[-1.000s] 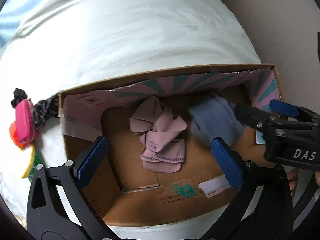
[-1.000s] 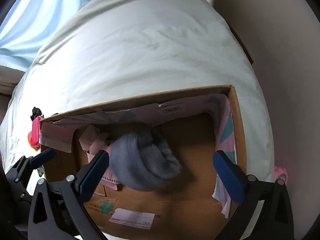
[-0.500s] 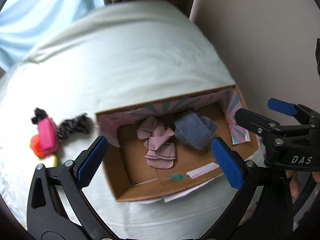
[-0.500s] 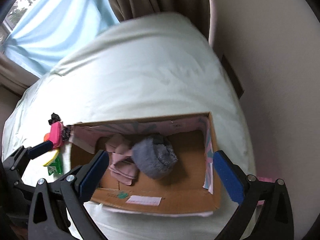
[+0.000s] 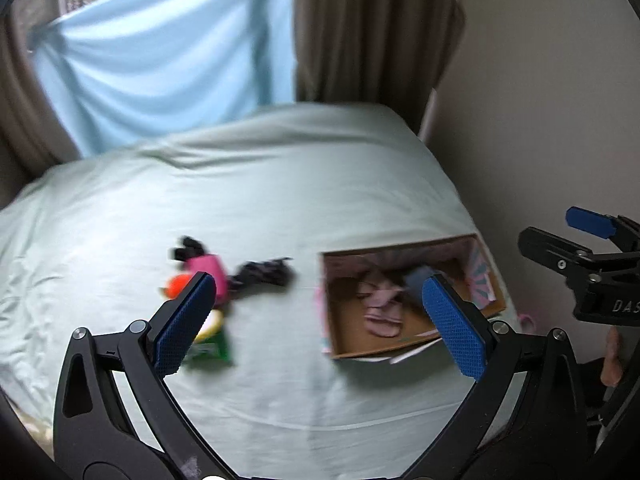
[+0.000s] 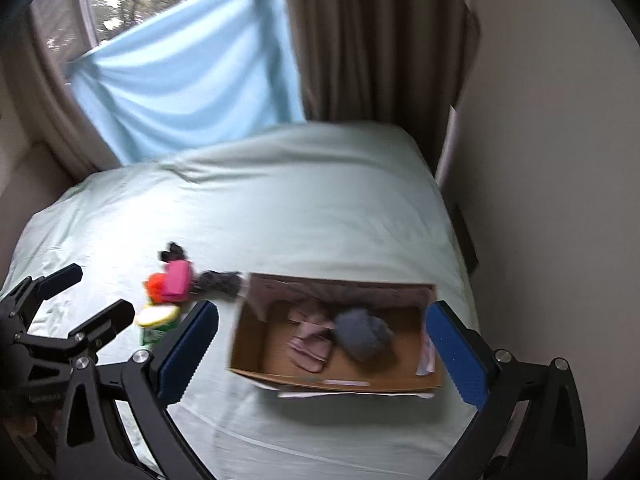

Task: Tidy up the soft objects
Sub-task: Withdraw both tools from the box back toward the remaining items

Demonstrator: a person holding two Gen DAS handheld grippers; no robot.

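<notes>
A cardboard box [image 6: 336,380] [image 5: 408,350] sits on the bed at the right. Inside lie a pink cloth [image 6: 312,340] [image 5: 380,304] and a grey-blue fuzzy cloth [image 6: 362,334] [image 5: 416,280]. Left of the box lies a pile: a pink item [image 6: 176,280] [image 5: 206,268], an orange item [image 6: 154,286] [image 5: 178,284], a dark cloth [image 6: 218,282] [image 5: 262,274], and a yellow and green item [image 6: 156,320] [image 5: 210,340]. My left gripper [image 5: 320,320] and right gripper [image 6: 320,348] are both open and empty, high above the bed.
The pale green bed sheet [image 6: 260,200] covers the mattress. A wall [image 6: 560,160] runs along the right. Brown curtains [image 6: 372,40] and a light blue cloth [image 6: 188,84] hang at the window behind. A small pink thing [image 5: 528,320] lies right of the box.
Both grippers have pulled back and up from the box, so the whole bed now shows. The grey-blue cloth, falling one second ago, lies in the box.
</notes>
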